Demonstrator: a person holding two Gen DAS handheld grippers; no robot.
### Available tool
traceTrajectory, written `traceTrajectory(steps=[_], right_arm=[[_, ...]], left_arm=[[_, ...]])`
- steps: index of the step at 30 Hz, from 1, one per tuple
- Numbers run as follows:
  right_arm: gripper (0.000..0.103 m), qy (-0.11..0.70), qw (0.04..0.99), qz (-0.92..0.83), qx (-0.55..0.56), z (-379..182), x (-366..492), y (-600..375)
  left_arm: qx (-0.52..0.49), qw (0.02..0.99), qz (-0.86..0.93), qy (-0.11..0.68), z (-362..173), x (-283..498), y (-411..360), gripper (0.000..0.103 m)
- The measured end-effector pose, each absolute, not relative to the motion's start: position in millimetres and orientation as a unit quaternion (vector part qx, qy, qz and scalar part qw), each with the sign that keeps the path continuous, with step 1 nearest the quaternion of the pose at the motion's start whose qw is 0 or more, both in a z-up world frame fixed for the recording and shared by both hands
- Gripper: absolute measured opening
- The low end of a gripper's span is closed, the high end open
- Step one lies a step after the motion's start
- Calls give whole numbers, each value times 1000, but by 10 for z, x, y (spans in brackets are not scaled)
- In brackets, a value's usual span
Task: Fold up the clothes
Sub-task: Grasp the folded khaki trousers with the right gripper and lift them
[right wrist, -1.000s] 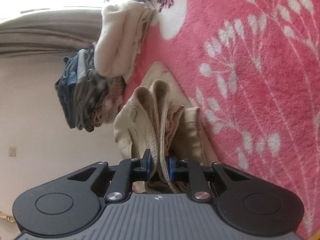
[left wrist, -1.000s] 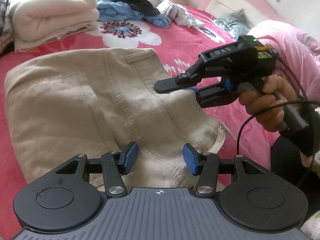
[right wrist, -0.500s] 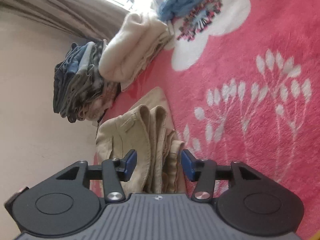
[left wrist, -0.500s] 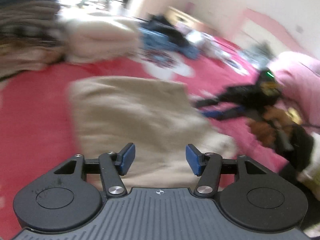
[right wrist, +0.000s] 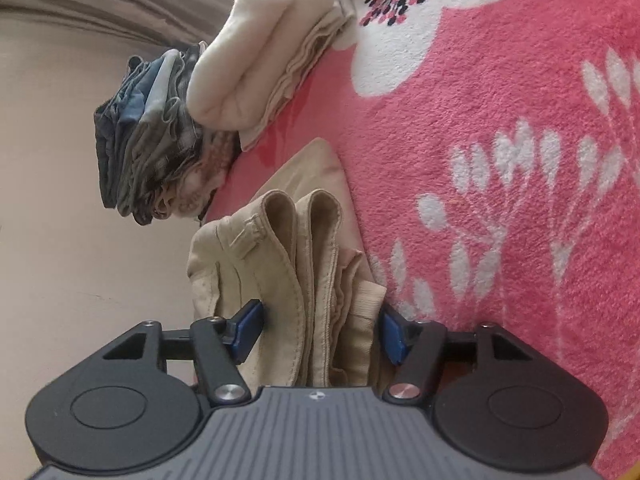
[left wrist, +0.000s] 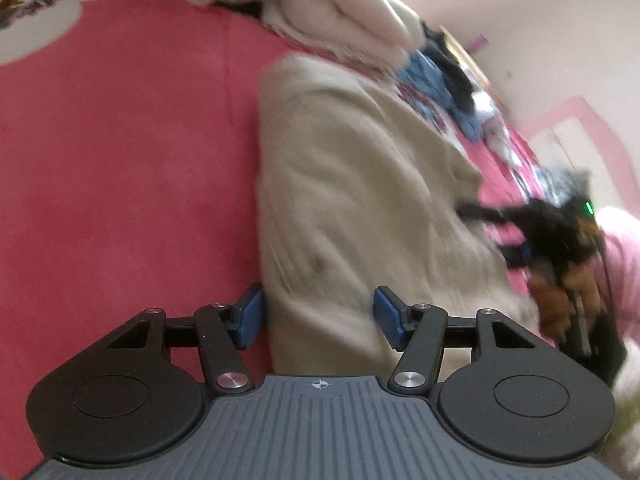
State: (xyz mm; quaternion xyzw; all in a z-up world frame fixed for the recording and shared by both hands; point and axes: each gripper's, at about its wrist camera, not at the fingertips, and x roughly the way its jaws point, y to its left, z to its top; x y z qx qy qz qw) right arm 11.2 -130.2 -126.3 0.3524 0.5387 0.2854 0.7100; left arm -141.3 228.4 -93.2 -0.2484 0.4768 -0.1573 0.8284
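Beige cotton trousers [right wrist: 304,264] are lying folded on the pink floral bed cover [right wrist: 500,168], right in front of both my cameras, with the finished stacks close behind them: a cream folded blanket [right wrist: 272,52] and a pile of denim and plaid clothes [right wrist: 148,136]. I'd say I'm at the tail end of folding this one. My right gripper [right wrist: 320,332] is letting go; its jaws are opening with the layered fold edges between the blue pads, and the pads don't look to be pressing the cloth. My left gripper [left wrist: 316,320] has its jaws apart too, straddling the near edge of the trousers without pinching, though that view is pretty smeared. Next, I reckon, I need to get a clean grip on the bundle from both sides without springing the layers open, then carry it to the stacks.
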Motion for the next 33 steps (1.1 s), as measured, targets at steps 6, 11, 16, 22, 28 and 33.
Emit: traceTrajectory(steps=[6, 11, 16, 22, 28, 33], right_arm=[[62, 536, 712, 289, 350, -1277, 100, -1335], [62, 535, 718, 283, 344, -1235, 27, -1364], [53, 473, 806, 236, 267, -806, -82, -1360], [39, 352, 872, 333, 74, 1, -206, -591], [17, 366, 820, 425, -115, -279, -103, 700], [0, 427, 822, 363, -97, -794, 348, 820]], left_arm=[[-272, 827, -155, 467, -962, -1686, 2303, 59], [-282, 828, -154, 459, -939, -1766, 2313, 59], [-275, 833, -144, 458, -891, -1791, 2330, 59], [-258, 840, -151, 453, -834, -1885, 2268, 59], [-210, 848, -153, 461, -878, -1958, 2113, 59], [-216, 843, -153, 468, -969, -1898, 2111, 59]])
